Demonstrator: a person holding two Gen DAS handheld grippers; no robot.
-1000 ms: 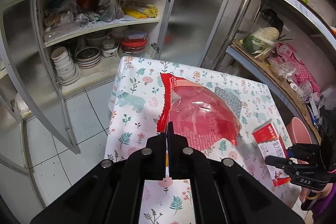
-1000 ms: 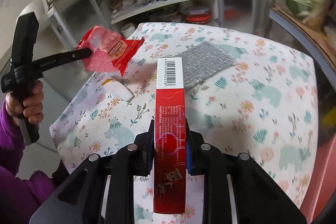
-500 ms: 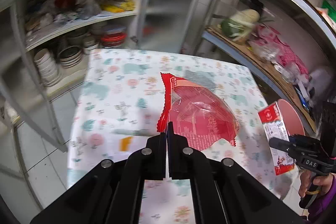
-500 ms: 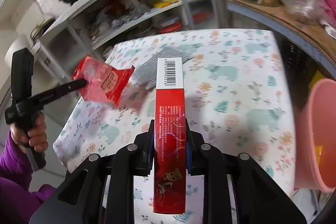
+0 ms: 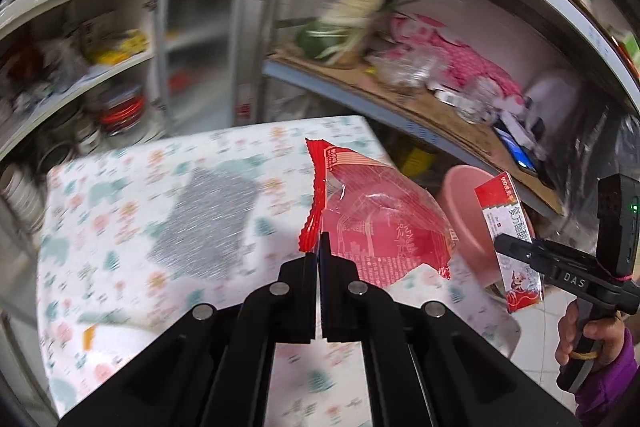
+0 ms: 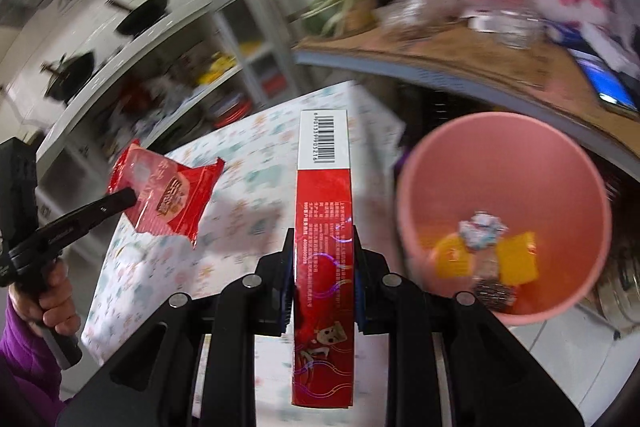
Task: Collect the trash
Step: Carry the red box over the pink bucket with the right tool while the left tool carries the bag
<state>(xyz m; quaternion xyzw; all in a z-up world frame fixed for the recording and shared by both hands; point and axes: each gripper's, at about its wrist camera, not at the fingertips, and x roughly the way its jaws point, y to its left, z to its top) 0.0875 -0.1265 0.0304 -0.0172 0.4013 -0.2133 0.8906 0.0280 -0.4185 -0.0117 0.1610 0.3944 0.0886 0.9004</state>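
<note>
My left gripper (image 5: 319, 247) is shut on the crimped edge of a red plastic snack wrapper (image 5: 380, 227), held in the air over the table's right part. My right gripper (image 6: 323, 239) is shut on a long red and white carton (image 6: 324, 219) with a barcode at its far end. A pink bin (image 6: 504, 215) stands on the floor just right of the table, with yellow and crumpled trash inside. In the left wrist view the carton (image 5: 508, 239) and the right gripper (image 5: 504, 243) hang in front of the bin (image 5: 464, 211). In the right wrist view the wrapper (image 6: 168, 199) is in the left gripper (image 6: 128, 197).
The table (image 5: 120, 211) has a floral cloth with a silver foil wrapper (image 5: 208, 219) and a small white and orange scrap (image 5: 112, 323) on it. An open cupboard (image 5: 100, 75) with dishes stands behind. A cluttered shelf (image 5: 420, 99) runs along the right.
Both grippers have swung to the right with their loads, away from the cupboard. The pink bin has come fully into the right wrist view, and the silver wrapper now lies left of the red one.
</note>
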